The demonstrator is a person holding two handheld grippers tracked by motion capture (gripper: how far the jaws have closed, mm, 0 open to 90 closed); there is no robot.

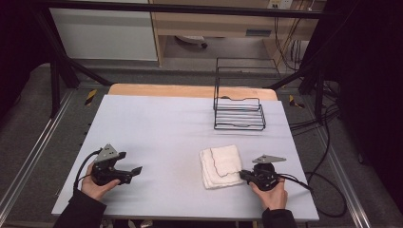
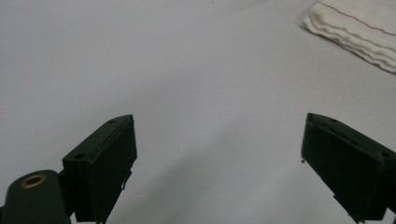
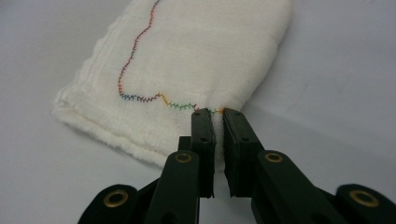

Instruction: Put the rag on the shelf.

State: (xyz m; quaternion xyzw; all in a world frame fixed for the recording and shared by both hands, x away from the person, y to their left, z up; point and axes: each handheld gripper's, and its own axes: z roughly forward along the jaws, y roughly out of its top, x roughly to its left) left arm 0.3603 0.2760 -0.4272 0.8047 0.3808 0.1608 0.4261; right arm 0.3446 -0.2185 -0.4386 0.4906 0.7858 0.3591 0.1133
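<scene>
Right claw (image 3: 215,114) pinching cloth (image 3: 187,65) edge.

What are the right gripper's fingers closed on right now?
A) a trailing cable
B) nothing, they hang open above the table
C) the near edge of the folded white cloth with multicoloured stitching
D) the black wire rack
C: in the right gripper view, the right gripper has its fingers pinched together on the near edge of the folded white cloth with multicoloured stitching.

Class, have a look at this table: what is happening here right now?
A person at a table works with a gripper in each hand. The right gripper has pinched the near edge of a folded white cloth, its jaws closed on the fabric. The left gripper sits apart over bare table with its jaws wide open. A black wire rack stands at the far side.
</scene>
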